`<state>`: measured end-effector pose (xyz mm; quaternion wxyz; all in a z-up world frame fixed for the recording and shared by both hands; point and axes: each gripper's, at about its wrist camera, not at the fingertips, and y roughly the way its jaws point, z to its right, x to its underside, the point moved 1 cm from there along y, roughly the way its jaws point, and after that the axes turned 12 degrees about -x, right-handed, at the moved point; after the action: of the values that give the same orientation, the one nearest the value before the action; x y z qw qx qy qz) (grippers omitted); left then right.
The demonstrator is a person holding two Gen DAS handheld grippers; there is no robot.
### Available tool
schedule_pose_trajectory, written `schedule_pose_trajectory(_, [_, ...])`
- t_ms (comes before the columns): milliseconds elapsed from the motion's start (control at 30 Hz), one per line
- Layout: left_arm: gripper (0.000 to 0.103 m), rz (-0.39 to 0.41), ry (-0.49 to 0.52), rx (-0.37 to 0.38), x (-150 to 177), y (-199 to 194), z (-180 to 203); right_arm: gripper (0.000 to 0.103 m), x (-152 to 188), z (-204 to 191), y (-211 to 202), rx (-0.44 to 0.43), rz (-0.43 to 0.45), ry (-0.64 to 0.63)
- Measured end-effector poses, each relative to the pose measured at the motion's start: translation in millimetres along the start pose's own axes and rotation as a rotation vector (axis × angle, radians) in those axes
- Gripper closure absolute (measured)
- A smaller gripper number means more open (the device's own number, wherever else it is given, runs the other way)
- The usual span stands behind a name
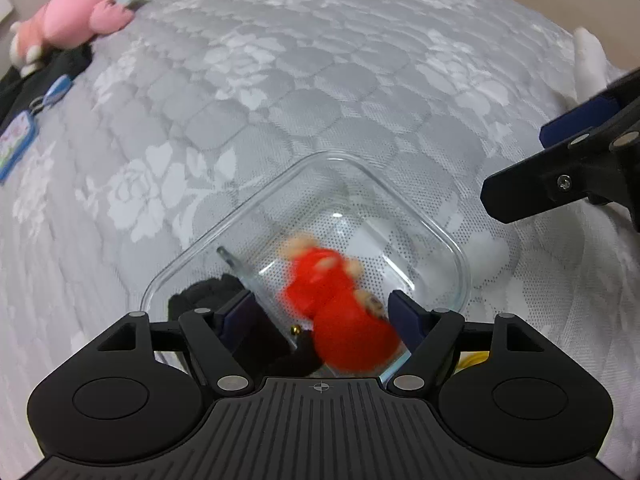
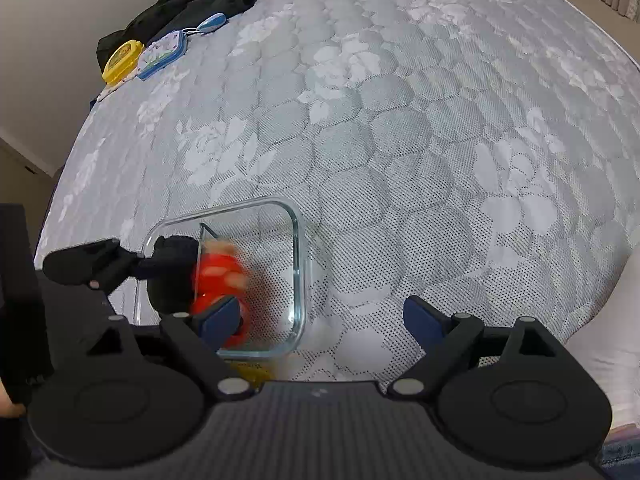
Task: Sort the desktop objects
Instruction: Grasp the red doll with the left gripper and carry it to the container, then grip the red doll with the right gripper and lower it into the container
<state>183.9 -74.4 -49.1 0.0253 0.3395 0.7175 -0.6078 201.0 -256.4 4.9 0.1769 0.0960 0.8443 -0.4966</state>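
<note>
Both grippers (image 1: 320,312) (image 2: 322,320) gape empty above a glass container (image 2: 298,248) on the grey floral quilted mattress (image 2: 400,120).

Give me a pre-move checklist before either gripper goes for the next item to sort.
1. Left gripper open and empty: ok, its jaws stand apart around the blurred red toy, not pinching it.
2. Red toy settled in the glass container: cannot tell, it is motion-blurred.
3. Black item on its own side of the divider: ok.
4. Right gripper open and empty: ok, only mattress between the fingers.
5. Items left to sort: not ok, the yellow case, blue-edged tag and pink plush lie at the far edge.
</note>
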Motion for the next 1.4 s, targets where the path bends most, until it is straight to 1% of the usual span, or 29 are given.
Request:
schedule_pose_trajectory(100, [0.024,-0.005,-0.074,0.004,2.8,-8.1,-13.9,0.013,-1.4,-6.4,0.8,0.012,0.013,-0.023])
schedule_pose_trajectory(167, [0.018,-0.022,-0.156,-0.004,8.1,-17.6,-27.5,0.017,-2.6,-13.4,3.1,0.023,0.019,-0.056])
schedule_pose_trajectory(200, [0.013,-0.035,-0.208,0.001,12.6,-23.8,-34.6,0.021,-3.4,-17.4,5.1,0.026,0.018,-0.076])
schedule_pose_trajectory(233, [0.010,-0.050,-0.266,0.013,18.3,-30.7,-41.6,0.028,-4.2,-21.5,7.1,0.029,0.016,-0.096])
schedule_pose_trajectory(267, [0.010,-0.069,-0.315,0.032,24.2,-36.2,-46.7,0.033,-3.7,-26.7,10.4,0.029,0.008,-0.122])
schedule_pose_trajectory(300, [0.010,-0.090,-0.357,0.057,30.2,-40.7,-50.4,0.043,-3.4,-31.5,14.7,0.026,-0.005,-0.139])
schedule_pose_trajectory(333, [0.010,-0.119,-0.400,0.084,39.1,-45.3,-52.5,0.049,-3.2,-36.3,19.0,0.023,-0.019,-0.154])
schedule_pose_trajectory(400, [0.010,-0.179,-0.459,0.123,58.3,-50.5,-53.2,0.049,-5.2,-41.4,27.3,-0.002,-0.033,-0.125])
schedule_pose_trajectory(500, [0.010,-0.260,-0.519,0.155,87.0,-54.4,-50.0,0.049,-13.5,-43.6,39.6,-0.033,-0.023,-0.023])
schedule_pose_trajectory(567, [0.010,-0.290,-0.533,0.152,100.9,-56.5,-46.7,0.046,-21.0,-42.7,50.6,-0.056,-0.025,0.057])
schedule_pose_trajectory(633, [0.010,-0.300,-0.529,0.147,110.1,-60.8,-41.7,0.045,-26.5,-39.2,63.9,-0.067,-0.037,0.137])
schedule_pose_trajectory(700, [0.010,-0.298,-0.506,0.155,114.7,-66.9,-36.3,0.044,-30.1,-36.8,77.3,-0.048,-0.045,0.193])
schedule_pose_trajectory(800, [0.009,-0.273,-0.469,0.163,118.0,-77.5,-32.3,0.044,-32.3,-35.8,95.1,0.005,-0.056,0.218])
schedule_pose_trajectory(900, [0.008,-0.256,-0.454,0.165,122.2,-83.7,-33.9,0.045,-29.6,-35.5,111.6,0.084,-0.081,0.174])
schedule_pose_trajectory(1000, [0.007,-0.261,-0.451,0.183,124.3,-84.0,-35.5,0.048,-25.8,-37.9,119.4,0.101,-0.085,0.131])
schedule_pose_trajectory(1067, [0.006,-0.269,-0.458,0.191,125.6,-82.8,-37.0,0.053,-22.6,-44.4,123.9,0.088,-0.121,0.078])
schedule_pose_trajectory(1100, [0.006,-0.271,-0.459,0.193,125.8,-82.5,-37.6,0.060,-21.0,-47.7,126.2,0.080,-0.141,0.052])
schedule_pose_trajectory(1167, [0.006,-0.267,-0.456,0.196,125.5,-82.9,-38.1,0.060,-16.7,-54.9,128.1,0.054,-0.178,0.026])
schedule_pose_trajectory(1300, [0.006,-0.254,-0.447,0.189,124.1,-83.9,-37.5,0.060,-11.0,-74.3,127.1,0.068,-0.204,-0.132])
schedule_pose_trajectory(1367, [0.006,-0.254,-0.444,0.182,124.0,-83.3,-36.9,0.059,-9.2,-78.9,124.4,0.063,-0.205,-0.165])
schedule_pose_trajectory(1400, [0.006,-0.256,-0.444,0.179,124.1,-82.7,-36.7,0.058,-9.9,-79.4,121.9,0.056,-0.201,-0.162])
